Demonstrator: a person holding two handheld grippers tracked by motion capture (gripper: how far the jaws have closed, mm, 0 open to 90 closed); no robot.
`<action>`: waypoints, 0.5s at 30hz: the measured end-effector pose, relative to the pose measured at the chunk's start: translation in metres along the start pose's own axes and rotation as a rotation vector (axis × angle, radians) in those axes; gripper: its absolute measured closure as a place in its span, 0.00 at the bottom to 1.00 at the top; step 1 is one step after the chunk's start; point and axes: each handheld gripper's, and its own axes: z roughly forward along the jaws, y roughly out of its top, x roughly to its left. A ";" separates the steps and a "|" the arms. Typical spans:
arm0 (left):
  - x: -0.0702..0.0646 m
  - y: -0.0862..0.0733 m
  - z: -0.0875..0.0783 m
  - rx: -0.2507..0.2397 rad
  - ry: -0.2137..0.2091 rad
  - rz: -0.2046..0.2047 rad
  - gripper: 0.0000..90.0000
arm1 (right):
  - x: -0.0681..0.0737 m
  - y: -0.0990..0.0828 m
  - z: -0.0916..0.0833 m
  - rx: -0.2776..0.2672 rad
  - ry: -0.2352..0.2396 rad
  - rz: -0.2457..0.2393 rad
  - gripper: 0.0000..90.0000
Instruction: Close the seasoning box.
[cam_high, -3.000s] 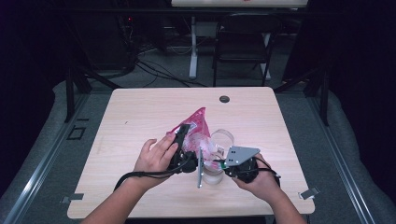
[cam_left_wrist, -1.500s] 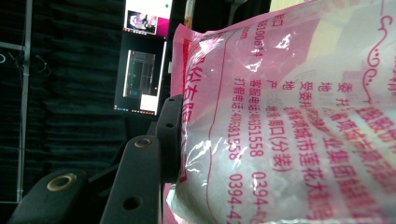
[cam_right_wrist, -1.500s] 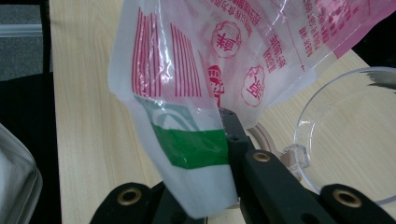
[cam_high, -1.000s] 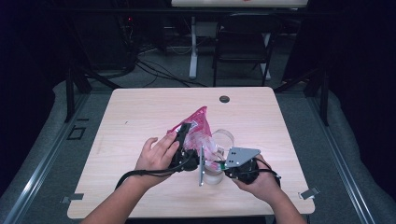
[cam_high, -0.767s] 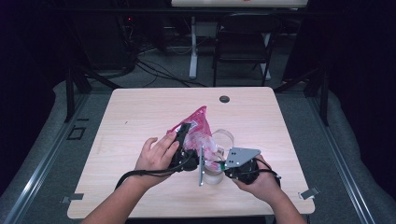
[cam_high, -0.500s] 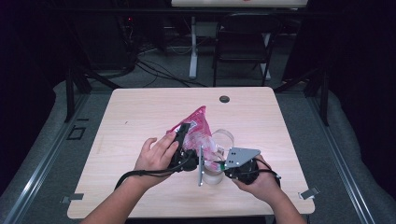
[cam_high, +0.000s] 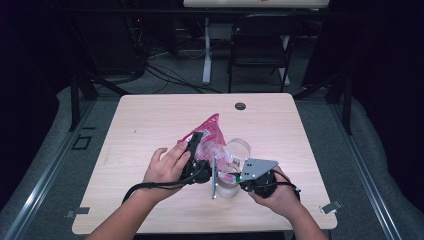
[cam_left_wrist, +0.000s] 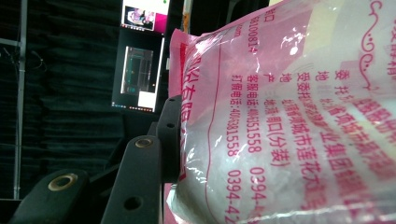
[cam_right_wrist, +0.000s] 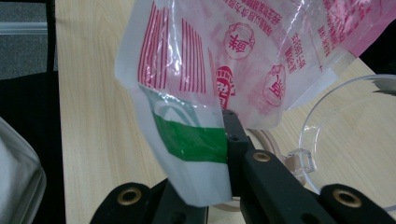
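A pink and white printed plastic bag (cam_high: 210, 134) is held up over the middle of the wooden table (cam_high: 150, 120) by both grippers. My left gripper (cam_high: 198, 150) is shut on the bag's bulging body; in the left gripper view one black finger (cam_left_wrist: 172, 135) presses against the bag (cam_left_wrist: 289, 116), and the other is hidden behind it. My right gripper (cam_high: 233, 176) is shut on the bag's white and green lower corner (cam_right_wrist: 196, 144), pinched at the fingertips (cam_right_wrist: 232, 135). A clear round container (cam_high: 240, 148) stands just below and behind the bag, its rim (cam_right_wrist: 327, 112) seen in the right gripper view.
A second clear jar (cam_high: 226, 189) stands between the two hands near the front edge. A black round grommet (cam_high: 240, 106) sits at the table's far side. A dark chair (cam_high: 260, 45) and floor cables lie beyond. A lit monitor (cam_left_wrist: 140, 70) hangs in the dark background.
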 end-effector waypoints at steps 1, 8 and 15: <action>0.000 0.000 0.000 -0.001 0.000 0.000 0.71 | 0.000 0.000 0.000 0.000 -0.002 0.001 1.00; 0.000 0.000 0.000 0.001 0.000 0.000 0.71 | 0.000 -0.001 0.000 0.000 -0.002 0.003 1.00; 0.001 0.000 0.000 0.002 0.002 0.002 0.71 | -0.001 0.000 0.000 0.003 -0.006 -0.002 1.00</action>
